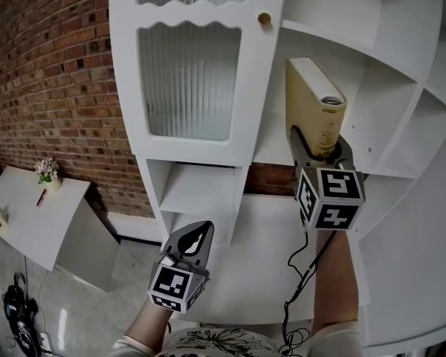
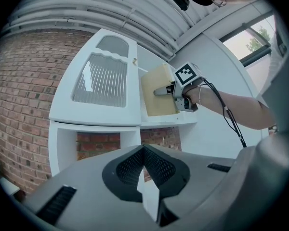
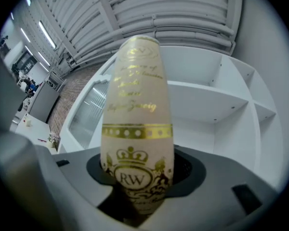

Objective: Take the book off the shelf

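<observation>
I have the right gripper (image 1: 321,149) clamped across the lower spine of the tan hardback book with gilt lettering (image 1: 313,95). In the right gripper view the jaws sit against both sides of the spine just below the crowned crest. The book stands upright at the front of the open compartment of the white shelf unit (image 1: 401,88), just right of the ribbed-glass cabinet door (image 1: 186,80). I cannot tell whether its bottom edge is on the shelf board or just clear of it. The left gripper (image 1: 195,236) hangs low and well apart from the book, its jaws closed together on nothing. My main worry is the hold: it is low and only on the spine, so most of the book towers above the pads. I judge that a quick pull or a tilt of the wrist could let it pivot in the jaws, splay its covers, or slip out. A sideways drift could knock its top corner against the door's edge. The black cable (image 1: 303,274) trailing from the right gripper could also snag and jerk the hand. With the left gripper so far off, nothing would catch a fall.
</observation>
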`<state>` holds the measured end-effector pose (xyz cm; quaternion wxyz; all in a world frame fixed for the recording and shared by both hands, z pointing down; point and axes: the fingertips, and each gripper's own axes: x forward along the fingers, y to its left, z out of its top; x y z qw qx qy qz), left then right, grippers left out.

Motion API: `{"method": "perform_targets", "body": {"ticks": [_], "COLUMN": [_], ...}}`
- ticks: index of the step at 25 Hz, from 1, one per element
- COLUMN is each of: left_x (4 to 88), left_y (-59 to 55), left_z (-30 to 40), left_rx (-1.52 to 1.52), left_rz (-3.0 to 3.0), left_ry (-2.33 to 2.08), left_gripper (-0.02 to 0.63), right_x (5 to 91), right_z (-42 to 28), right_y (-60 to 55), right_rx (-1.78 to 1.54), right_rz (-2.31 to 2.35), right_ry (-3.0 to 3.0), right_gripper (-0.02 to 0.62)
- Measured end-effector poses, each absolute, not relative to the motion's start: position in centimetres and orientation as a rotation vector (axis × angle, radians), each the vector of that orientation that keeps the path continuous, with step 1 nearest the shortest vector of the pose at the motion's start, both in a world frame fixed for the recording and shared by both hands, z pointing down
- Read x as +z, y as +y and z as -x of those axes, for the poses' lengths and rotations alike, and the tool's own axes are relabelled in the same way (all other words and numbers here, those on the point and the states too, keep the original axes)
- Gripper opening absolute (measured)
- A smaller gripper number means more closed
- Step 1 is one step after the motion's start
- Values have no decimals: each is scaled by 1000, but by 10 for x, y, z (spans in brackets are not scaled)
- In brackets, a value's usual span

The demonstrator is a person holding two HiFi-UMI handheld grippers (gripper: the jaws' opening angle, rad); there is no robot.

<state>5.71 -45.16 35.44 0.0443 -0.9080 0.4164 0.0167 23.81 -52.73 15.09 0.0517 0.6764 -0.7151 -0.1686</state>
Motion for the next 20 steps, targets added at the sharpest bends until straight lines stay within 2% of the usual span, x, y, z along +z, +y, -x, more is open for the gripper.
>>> {"method": "perform_targets", "body": {"ticks": [9, 20], "left_x": [358, 367], "left_y": [-393, -318], "left_z": [-79, -78], "left_rx": [2, -19], "left_rz": [2804, 2803], "left_ry": [1266, 1299], "left_gripper": [11, 11], "right_x": [184, 288], "right_z": [-246, -259], "right_y": [-443, -353], "right_rx": [-473, -270], "right_rz": [-2028, -2050], "right_ry": [-2236, -2256], "right_gripper": [233, 233]}}
